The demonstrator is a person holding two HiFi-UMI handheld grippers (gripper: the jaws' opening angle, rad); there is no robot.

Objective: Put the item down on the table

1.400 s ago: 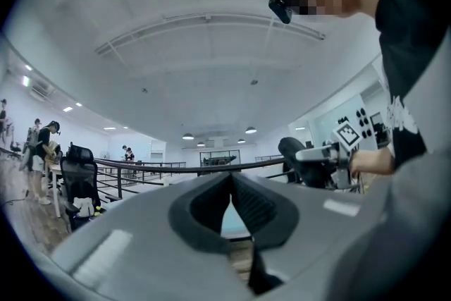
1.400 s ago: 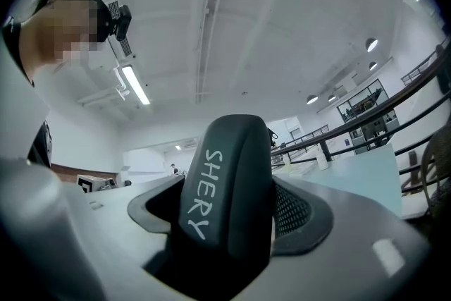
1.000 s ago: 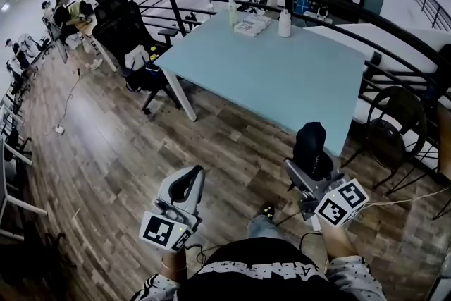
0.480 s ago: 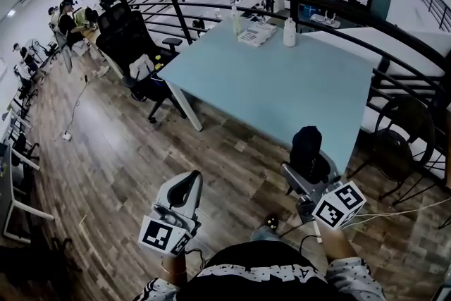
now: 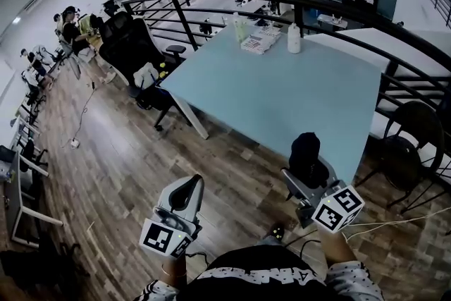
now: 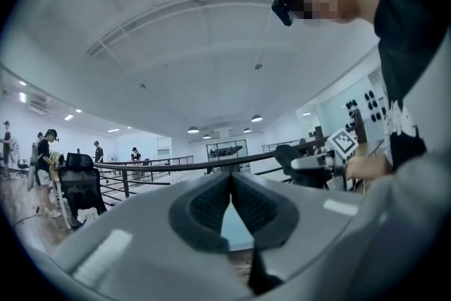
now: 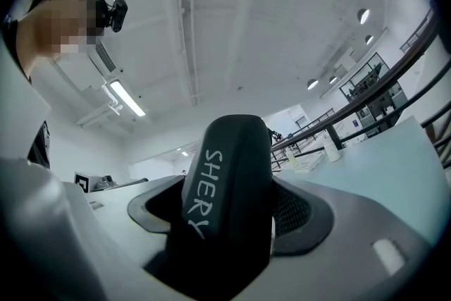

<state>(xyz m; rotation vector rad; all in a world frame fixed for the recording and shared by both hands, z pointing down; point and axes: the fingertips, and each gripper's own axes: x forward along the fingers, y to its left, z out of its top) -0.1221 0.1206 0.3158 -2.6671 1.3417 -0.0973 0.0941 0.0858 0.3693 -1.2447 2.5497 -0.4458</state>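
Right claw (image 5: 309,169) clamped on the black case (image 5: 306,146), left claw (image 5: 187,190) closed empty: best carry it past the worktop's (image 5: 282,88) near edge, then lower gently.

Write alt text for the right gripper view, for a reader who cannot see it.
The right gripper is shut on a black item printed SHERY in white, gripped between its jaws. Behind it are a white ceiling with strip lights and, at right, a pale blue table.
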